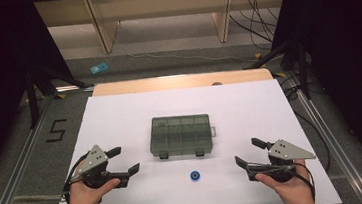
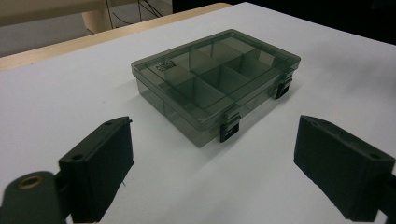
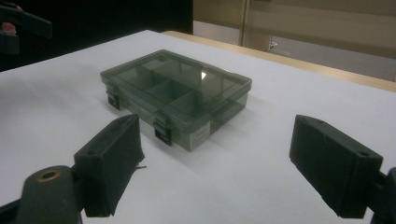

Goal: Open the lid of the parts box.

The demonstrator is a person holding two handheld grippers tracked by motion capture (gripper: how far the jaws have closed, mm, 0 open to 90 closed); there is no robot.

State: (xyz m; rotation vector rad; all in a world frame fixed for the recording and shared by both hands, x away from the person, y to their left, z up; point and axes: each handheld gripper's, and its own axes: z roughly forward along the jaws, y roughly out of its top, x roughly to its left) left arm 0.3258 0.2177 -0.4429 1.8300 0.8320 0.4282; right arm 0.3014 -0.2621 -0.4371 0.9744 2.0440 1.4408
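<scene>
A smoky transparent compartment box [image 1: 180,135] lies shut in the middle of the white table, its two black latches facing the person. A small blue ring-shaped part [image 1: 194,176] rests on the table in front of it. My left gripper [image 1: 124,160] is held at the near left, open and empty, pointing toward the box [image 2: 217,79]. My right gripper [image 1: 248,153] is at the near right, also open and empty, aimed at the box [image 3: 175,95] from the other side. Inside the box I see dividers and no contents.
The white sheet [image 1: 120,113] covers the table; a strip of wooden edge [image 1: 182,82] shows at the far side. Dark curtains and stand legs flank the table. Cables [image 1: 256,19] trail on the floor beyond.
</scene>
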